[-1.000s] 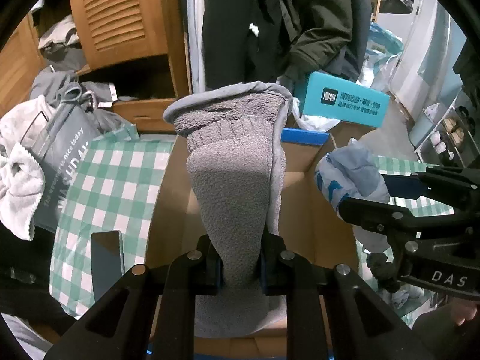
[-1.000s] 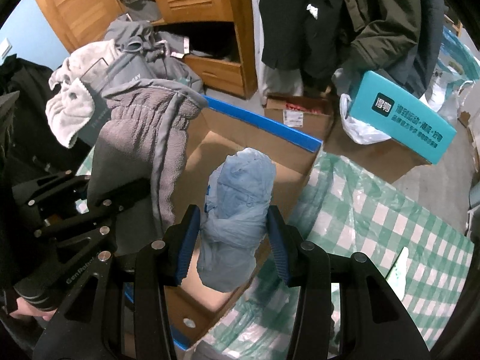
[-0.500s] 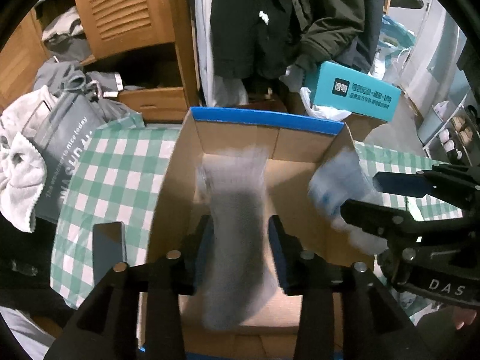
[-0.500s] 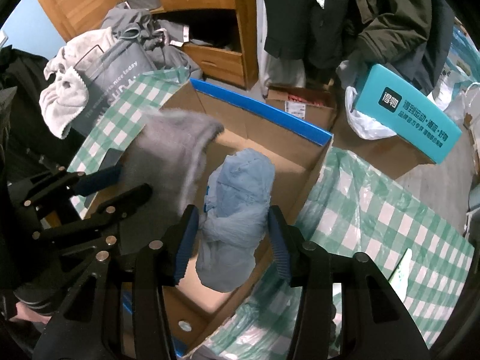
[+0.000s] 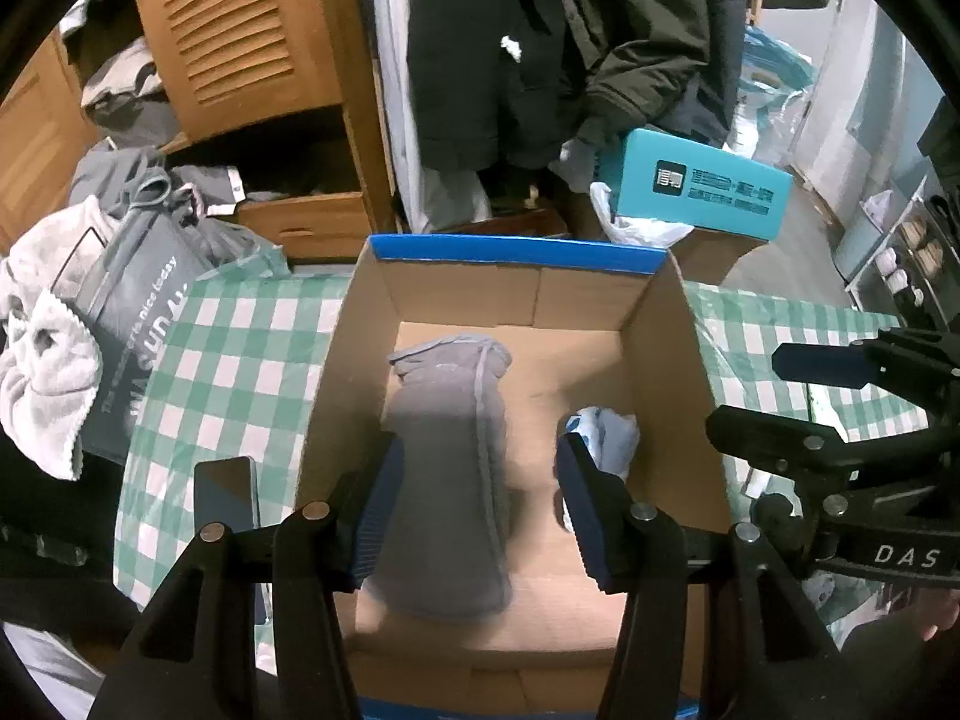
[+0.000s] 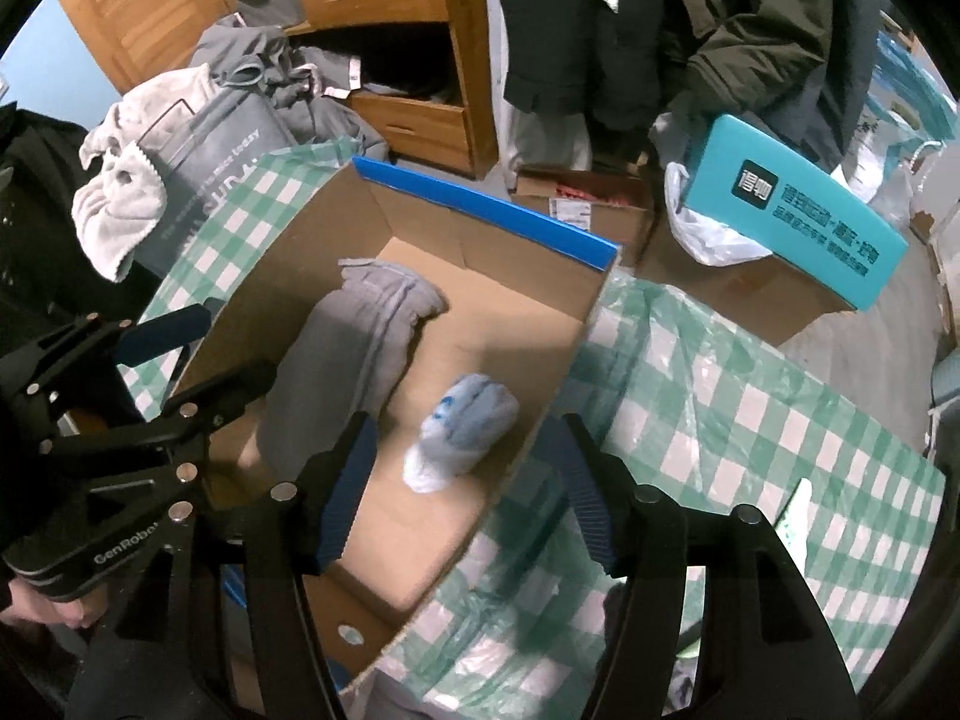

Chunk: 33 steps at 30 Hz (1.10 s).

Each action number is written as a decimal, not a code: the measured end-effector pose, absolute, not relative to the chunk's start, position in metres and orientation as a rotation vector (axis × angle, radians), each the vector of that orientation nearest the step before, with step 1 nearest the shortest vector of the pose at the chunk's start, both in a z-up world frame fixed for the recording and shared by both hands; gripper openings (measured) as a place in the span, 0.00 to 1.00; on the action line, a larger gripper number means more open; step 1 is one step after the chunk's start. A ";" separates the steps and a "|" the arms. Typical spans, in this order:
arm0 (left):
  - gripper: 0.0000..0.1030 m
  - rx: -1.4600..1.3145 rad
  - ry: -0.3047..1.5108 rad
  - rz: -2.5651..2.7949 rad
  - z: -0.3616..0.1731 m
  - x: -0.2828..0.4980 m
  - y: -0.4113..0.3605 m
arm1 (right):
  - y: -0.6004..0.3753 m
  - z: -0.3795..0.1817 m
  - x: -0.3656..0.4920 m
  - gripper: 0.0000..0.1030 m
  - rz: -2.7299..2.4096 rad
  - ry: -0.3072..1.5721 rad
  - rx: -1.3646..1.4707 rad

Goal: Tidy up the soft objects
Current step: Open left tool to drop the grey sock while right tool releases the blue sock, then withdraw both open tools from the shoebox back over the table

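Green-checked tablecloth (image 6: 738, 396) – cardboard box (image 6: 540, 420) holds grey sock (image 6: 342, 360), blue bundle (image 6: 468, 426).

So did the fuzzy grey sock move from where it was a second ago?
Yes. The grey sock was held up above the cardboard box, clamped in the left gripper. It has dropped and lies on the box floor.

Grey sock (image 5: 447, 474), seemingly pale-blue bundle (image 6: 465, 429), brown blue-edged box (image 5: 516, 255), green-and-white checked cloth (image 5: 222, 360).
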<state>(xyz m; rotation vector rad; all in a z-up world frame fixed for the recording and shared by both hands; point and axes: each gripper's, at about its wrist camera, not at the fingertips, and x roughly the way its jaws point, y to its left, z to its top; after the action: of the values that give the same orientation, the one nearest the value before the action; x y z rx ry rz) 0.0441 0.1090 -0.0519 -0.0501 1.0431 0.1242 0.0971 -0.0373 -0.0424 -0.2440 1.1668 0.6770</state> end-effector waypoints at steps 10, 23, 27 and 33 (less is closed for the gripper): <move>0.59 -0.028 1.033 0.088 -0.044 0.041 0.091 | -0.063 -0.034 0.090 0.64 0.668 1.155 -0.214; 0.64 0.021 1.045 0.030 -0.046 0.040 0.058 | -0.101 -0.031 0.087 0.65 0.636 1.160 -0.171; 0.65 0.026 1.052 0.013 -0.049 0.040 0.047 | -0.114 -0.031 0.086 0.66 0.617 1.161 -0.166; 0.65 0.034 1.078 -0.032 -0.054 0.041 0.026 | -0.135 -0.034 0.083 0.66 0.584 1.158 -0.187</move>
<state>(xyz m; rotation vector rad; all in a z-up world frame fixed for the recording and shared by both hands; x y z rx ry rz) 0.0405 0.0262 -0.0537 0.0339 1.0779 -0.0324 0.0830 -0.1354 -0.0342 -0.1873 1.1575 0.5836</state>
